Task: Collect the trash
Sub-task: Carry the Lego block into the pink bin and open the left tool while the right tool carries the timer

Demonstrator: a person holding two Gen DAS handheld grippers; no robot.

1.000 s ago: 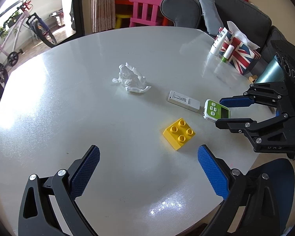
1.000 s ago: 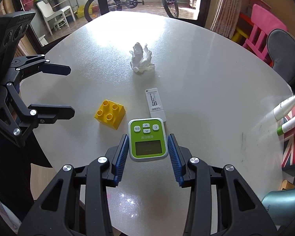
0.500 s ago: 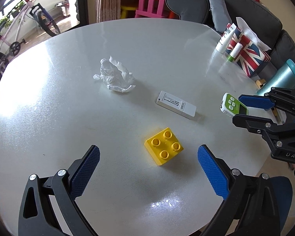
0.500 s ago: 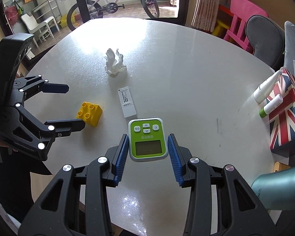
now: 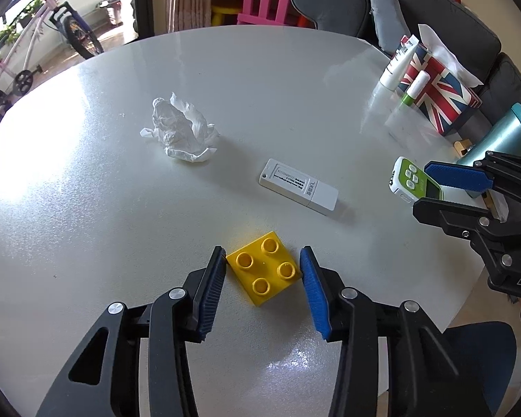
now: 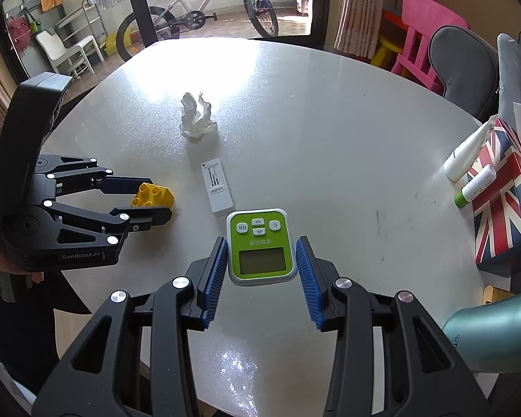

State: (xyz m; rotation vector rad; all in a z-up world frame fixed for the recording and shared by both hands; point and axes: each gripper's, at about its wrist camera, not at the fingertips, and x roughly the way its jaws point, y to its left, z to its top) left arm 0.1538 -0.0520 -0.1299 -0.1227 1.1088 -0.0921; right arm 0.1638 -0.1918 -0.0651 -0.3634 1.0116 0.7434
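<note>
Between the left gripper's [image 5: 263, 271] blue pads sits the yellow brick [image 5: 264, 271], studs up on the table [image 5: 295, 80]; the pads have narrowed to its sides and look to be touching it, though a firm clamp cannot be confirmed. The right gripper [image 6: 259, 260] grips the green timer [image 6: 259, 246] by its long edges, screen up, buttons pointing away from the gripper.

Beyond the brick lies a white stick [image 5: 298, 187], flat, its long axis running from near the tissue toward the timer. Farther out is the crumpled tissue [image 5: 180, 132], the obvious trash, loose and untouched, well apart from both grippers; as a wad it has no clear long axis.

Judging by this, collection has hardly begun: both grippers are occupied with non-trash items, no bin is in view, and the tissue is left to pick up.
</note>
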